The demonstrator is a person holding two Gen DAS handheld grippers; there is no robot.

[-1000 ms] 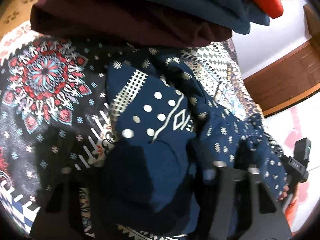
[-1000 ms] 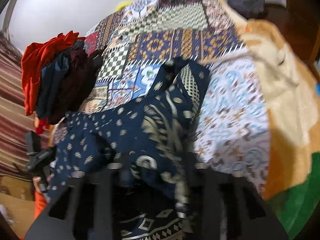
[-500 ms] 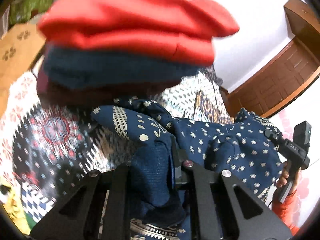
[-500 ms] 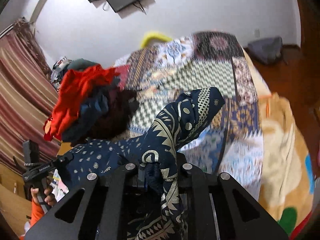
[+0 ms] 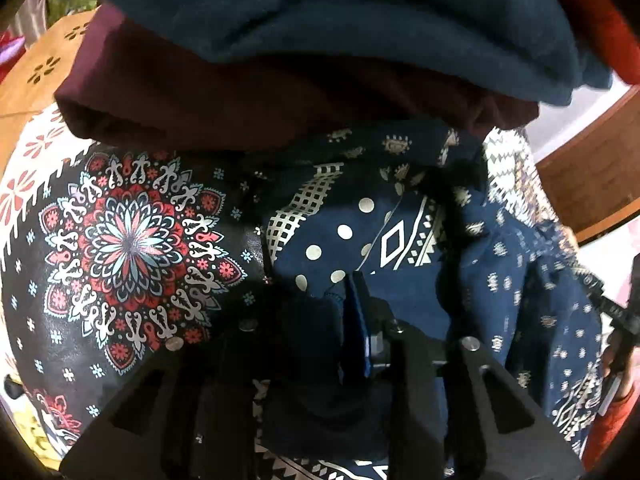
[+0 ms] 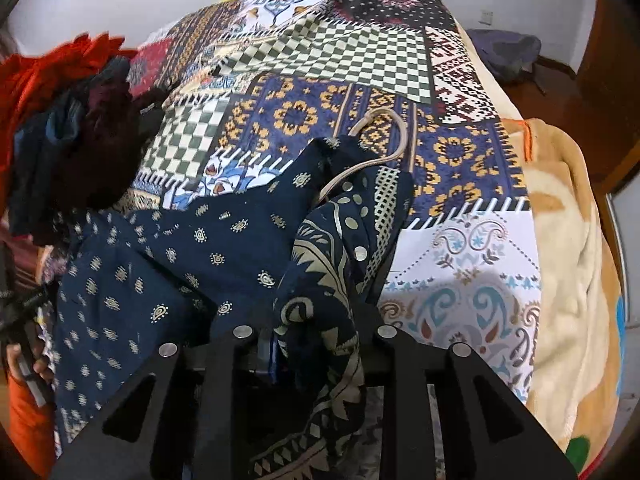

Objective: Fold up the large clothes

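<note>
Fabric of the navy printed garment fills the gap between the fingers of the left gripper, a dark fold bunched there and running forward from the tips onto the patterned bedspread. The jaws are opening; they stand only narrowly apart, and whether the pads press the fold cannot be told in the shadow. Just beyond the tips the garment shows its dotted and diamond-bordered edge, and past that lies a stack of folded clothes, maroon under teal, with red at the top right. To the right of the jaws the cloth spreads away toward the other handset, seen at the frame's edge with fingers around it.

In the right wrist view the same garment rises between the fingers of the right gripper, a cream-patterned fold draped over the gap and hanging toward the camera. These jaws are opening too, narrowly spread with the cloth between them; the pads are hidden by fabric, so a pinch cannot be confirmed. Ahead of the tips a pale drawstring loops out of the garment onto the bedspread. Left of the jaws the cloth stretches to a hand gripping the other tool. Both grippers point steeply down at the bed.
</note>
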